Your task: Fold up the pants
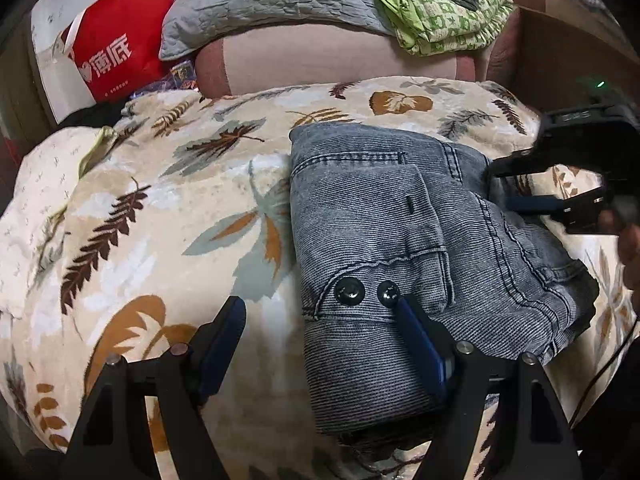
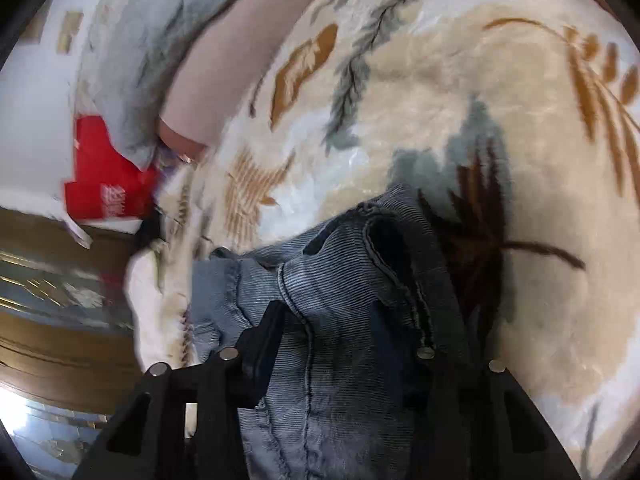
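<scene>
Left wrist: grey pants (image 1: 384, 220) folded on leaf-print blanket (image 1: 160, 208). Left gripper (image 1: 320, 320) spread wide, right finger touching waistband near two buttons (image 1: 362, 292). Right gripper (image 1: 516, 184) at far edge.

Right wrist: right gripper (image 2: 328, 320) parted, straddling denim (image 2: 340, 272).

Supporting surface is a bed covered by a cream blanket (image 1: 168, 208) with a brown and grey leaf print. Folded grey denim pants (image 1: 384, 232) lie directly on it, reaching from under the left gripper's right finger forward and to the right. Bare blanket shows between the jaws.
</scene>
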Demonstrator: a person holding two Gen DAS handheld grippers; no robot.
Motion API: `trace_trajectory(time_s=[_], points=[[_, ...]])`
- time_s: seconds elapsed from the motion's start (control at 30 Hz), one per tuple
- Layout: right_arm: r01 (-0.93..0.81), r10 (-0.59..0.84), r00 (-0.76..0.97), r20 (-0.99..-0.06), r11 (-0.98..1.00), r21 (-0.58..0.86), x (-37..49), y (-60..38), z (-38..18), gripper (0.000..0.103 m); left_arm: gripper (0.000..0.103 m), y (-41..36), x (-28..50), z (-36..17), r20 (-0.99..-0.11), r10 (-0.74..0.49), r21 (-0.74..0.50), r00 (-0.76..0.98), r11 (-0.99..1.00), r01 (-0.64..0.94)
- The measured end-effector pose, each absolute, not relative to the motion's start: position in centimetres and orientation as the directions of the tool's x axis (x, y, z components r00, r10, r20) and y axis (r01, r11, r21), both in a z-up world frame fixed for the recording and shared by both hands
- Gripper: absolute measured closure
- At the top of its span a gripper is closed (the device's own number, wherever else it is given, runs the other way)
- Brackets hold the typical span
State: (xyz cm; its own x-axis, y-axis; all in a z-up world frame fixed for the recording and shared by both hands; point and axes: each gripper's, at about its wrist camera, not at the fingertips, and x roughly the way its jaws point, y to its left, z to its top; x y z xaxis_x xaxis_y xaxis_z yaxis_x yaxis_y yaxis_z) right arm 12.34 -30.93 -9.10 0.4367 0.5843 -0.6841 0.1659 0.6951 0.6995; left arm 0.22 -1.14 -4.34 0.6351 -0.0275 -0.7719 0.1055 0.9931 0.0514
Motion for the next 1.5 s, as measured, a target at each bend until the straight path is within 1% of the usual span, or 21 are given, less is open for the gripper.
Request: trace_trajectory(time_s=[0.07,0.1,0.13,0.2,0.23,0.3,0.4,0.47,0.6,0.63,0.77,1.0,1.03,1.07,1.1,1.13,1.23,1.3,1.33,1.4,1.5], points=[[0.095,0.589,0.454,-0.669,0.715,0.693,11.7,-30.5,-7.2,0.052,0.024,-1.0,0.2,-4.4,-0.772,-0.038,0.041,0.635,0.993,0.11],[0.057,0.598,0.458,-0.657,0.718,0.693,11.4,-30.0,-6.7,0.043,0.024,-1.0,0.3,-4.4,-0.772,-0.042,0.037,0.634,0.993,0.111],[0.035,0.573,0.448,-0.687,0.756,0.653,11.0,-29.3,-6.8,0.035,0.024,-1.0,0.3,-4.4,-0.773,-0.046,0.032,0.633,0.993,0.111],[0.029,0.52,0.397,-0.756,0.816,0.577,11.3,-28.4,-8.7,0.036,0.024,-0.8,0.5,-4.4,-0.776,-0.069,0.006,0.627,0.993,0.117],[0.026,0.527,0.421,-0.739,0.807,0.59,11.0,-28.8,-9.3,0.038,0.025,-0.6,0.5,-4.3,-0.775,-0.08,-0.008,0.627,0.993,0.117],[0.03,0.516,0.421,-0.746,0.814,0.579,10.7,-28.7,-8.4,0.038,0.025,0.9,0.0,-3.2,-0.752,-0.147,-0.102,0.643,0.989,0.107],[-0.002,0.437,0.39,-0.81,0.881,0.474,10.8,-27.4,-5.7,0.038,0.025,4.2,-1.1,-1.4,-0.688,-0.121,-0.185,0.716,0.983,-0.012],[-0.072,0.419,0.402,-0.814,0.901,0.428,10.8,-26.7,-3.1,0.038,0.025,5.7,-1.0,-1.8,-0.702,-0.137,-0.25,0.699,0.966,-0.061],[-0.247,0.384,0.35,-0.854,0.918,0.311,13.3,-20.2,1.2,0.036,0.025,5.9,0.4,-5.0,-0.771,-0.284,-0.381,0.57,0.923,-0.055],[-0.293,0.354,0.33,-0.875,0.92,0.262,14.1,-18.1,1.6,0.031,0.025,5.9,0.4,-5.2,-0.768,-0.293,-0.393,0.569,0.918,-0.059],[-0.411,0.217,0.26,-0.941,0.907,0.095,17.8,-10.6,0.4,0.028,0.025,5.9,0.4,-5.4,-0.755,-0.337,-0.44,0.563,0.897,-0.053],[-0.463,0.007,0.146,-0.989,0.884,-0.062,22.6,-4.7,-5.2,0.03,0.025,5.8,1.0,-5.7,-0.747,-0.368,-0.454,0.553,0.891,-0.022],[-0.451,-0.019,0.145,-0.989,0.889,-0.083,22.8,-5.0,-5.5,0.045,0.025,5.7,1.0,-5.7,-0.748,-0.369,-0.452,0.551,0.892,-0.015],[-0.425,-0.027,0.144,-0.989,0.901,-0.087,23.2,-5.5,-5.7,0.053,0.025,5.4,1.1,-5.7,-0.75,-0.37,-0.445,0.548,0.895,-0.005],[-0.395,-0.006,0.137,-0.991,0.917,-0.06,23.6,-6.2,-5.7,0.06,0.025,5.1,1.1,-5.7,-0.75,-0.367,-0.437,0.55,0.899,0.004],[-0.363,0.007,0.144,-0.99,0.931,-0.046,23.9,-6.9,-5.5,0.061,0.025,5.0,1.2,-5.8,-0.751,-0.366,-0.433,0.55,0.901,0.008],[-0.308,0.055,0.18,-0.982,0.951,-0.003,23.7,-8.3,-5.1,0.061,0.025,4.6,1.4,-5.9,-0.751,-0.369,-0.431,0.547,0.902,0.016],[-0.259,0.109,0.208,-0.972,0.964,0.053,23.5,-9.4,-4.6,0.057,0.024,4.4,1.4,-6.0,-0.751,-0.365,-0.423,0.55,0.906,0.023],[-0.242,0.117,0.232,-0.966,0.969,0.059,23.4,-9.9,-4.3,0.052,0.024,4.3,1.4,-6.0,-0.751,-0.362,-0.417,0.552,0.909,0.028],[-0.198,0.12,0.289,-0.95,0.978,0.063,22.9,-11.4,-3.2,0.049,0.024,4.2,1.5,-6.1,-0.749,-0.359,-0.413,0.557,0.91,0.031],[-0.154,0.093,0.373,-0.923,0.987,0.038,21.7,-13.5,-1.5,0.048,0.024,4.2,1.2,-6.0,-0.749,-0.351,-0.403,0.562,0.914,0.033]])
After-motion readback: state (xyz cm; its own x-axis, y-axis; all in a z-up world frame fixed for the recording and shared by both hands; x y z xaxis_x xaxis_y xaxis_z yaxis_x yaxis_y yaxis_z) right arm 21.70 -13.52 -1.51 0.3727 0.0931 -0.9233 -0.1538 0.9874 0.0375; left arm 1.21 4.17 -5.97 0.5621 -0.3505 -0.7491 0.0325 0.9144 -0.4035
